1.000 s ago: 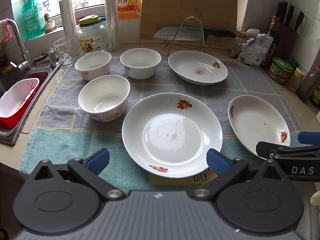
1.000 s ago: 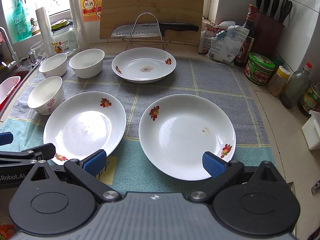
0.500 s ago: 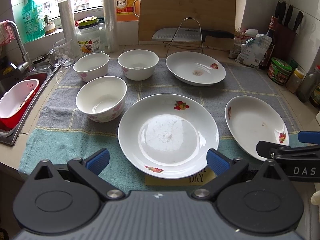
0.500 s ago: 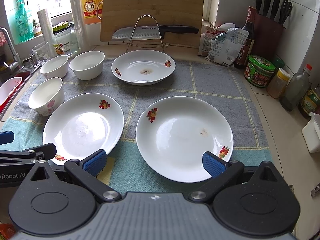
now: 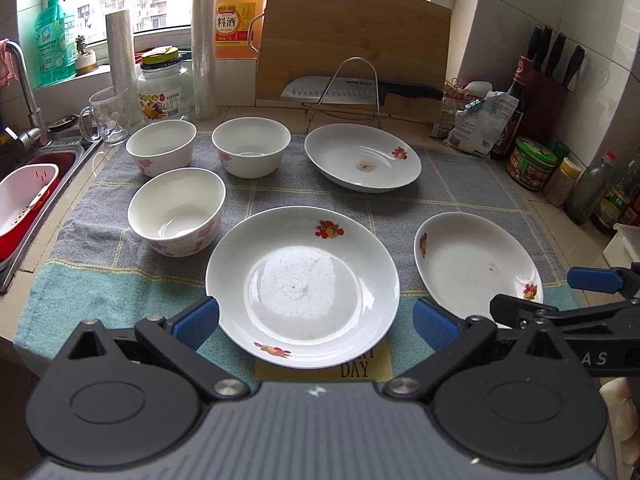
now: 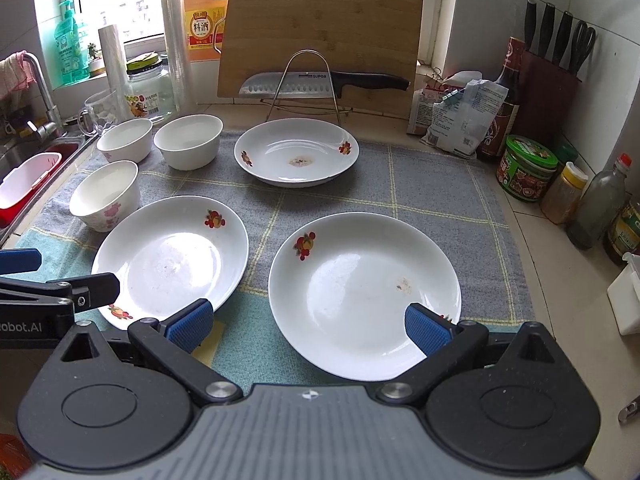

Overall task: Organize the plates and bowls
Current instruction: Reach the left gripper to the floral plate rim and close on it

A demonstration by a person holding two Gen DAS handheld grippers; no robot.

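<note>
Open cloth (image 6: 432, 184) between plates (image 6: 296, 152), seemingly.

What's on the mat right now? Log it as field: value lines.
plates: three, separate: near-left plate, near-right plate, far plate
bowls: three, unstacked, by the sink
mat: checked cloth
left gripper: open, empty
right gripper: open, empty
stacking: none yet

Three white plates, fruit-decal rims, upright, all on the checked towel (image 6: 440, 184): near-left plate (image 6: 172, 258), faintly filmed; near-right plate (image 6: 364, 292), small brown speck; far-centre plate (image 6: 296, 156), brown stain at centre. Three white bowls, pink floral print, upright, apparently empty, at the towel's left: bowl nearest (image 6: 105, 194), far-left bowl (image 6: 125, 140), far-inner bowl (image 6: 188, 140).
</note>
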